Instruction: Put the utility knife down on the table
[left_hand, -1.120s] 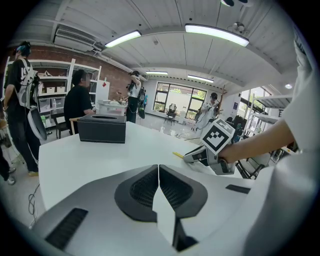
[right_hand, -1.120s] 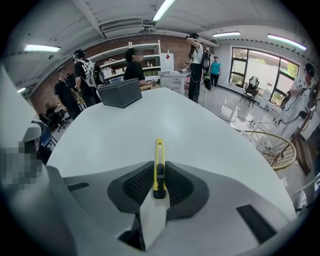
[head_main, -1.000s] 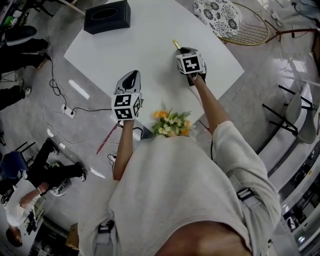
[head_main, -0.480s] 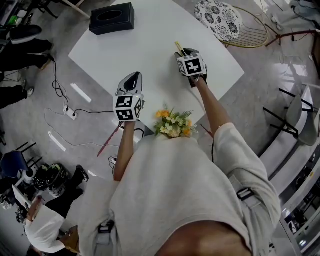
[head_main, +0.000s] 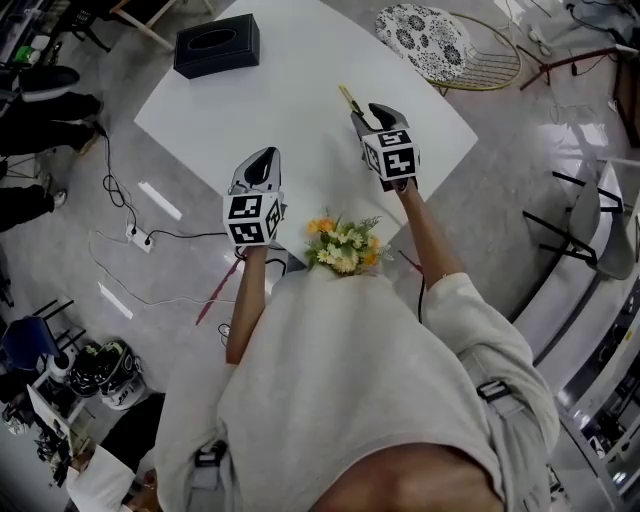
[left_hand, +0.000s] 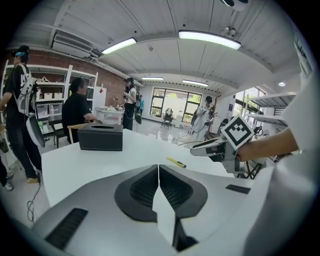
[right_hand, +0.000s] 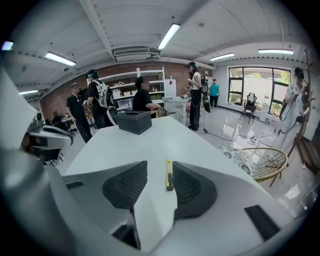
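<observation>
The utility knife (right_hand: 169, 175) lies on the desk (head_main: 280, 90) just beyond the right hand-held gripper (right_hand: 159, 170), whose wide, empty jaws are closing. The left hand-held gripper (left_hand: 158, 175) is closed and empty.

Worktop (head_main: 300, 110) is mostly bare through the middle, with wide free passage from 9 to 3 o'clock. Black tissue box (head_main: 216, 45) blocks the 10 o'clock corner. Utility knife (head_main: 349, 99) lies flat toward 1 o'clock, a low obstacle. Flower bunch (head_main: 342, 246) crowds the 6 o'clock corner. Cushioned chair (head_main: 430, 35) stands just off the 2 o'clock edge.
</observation>
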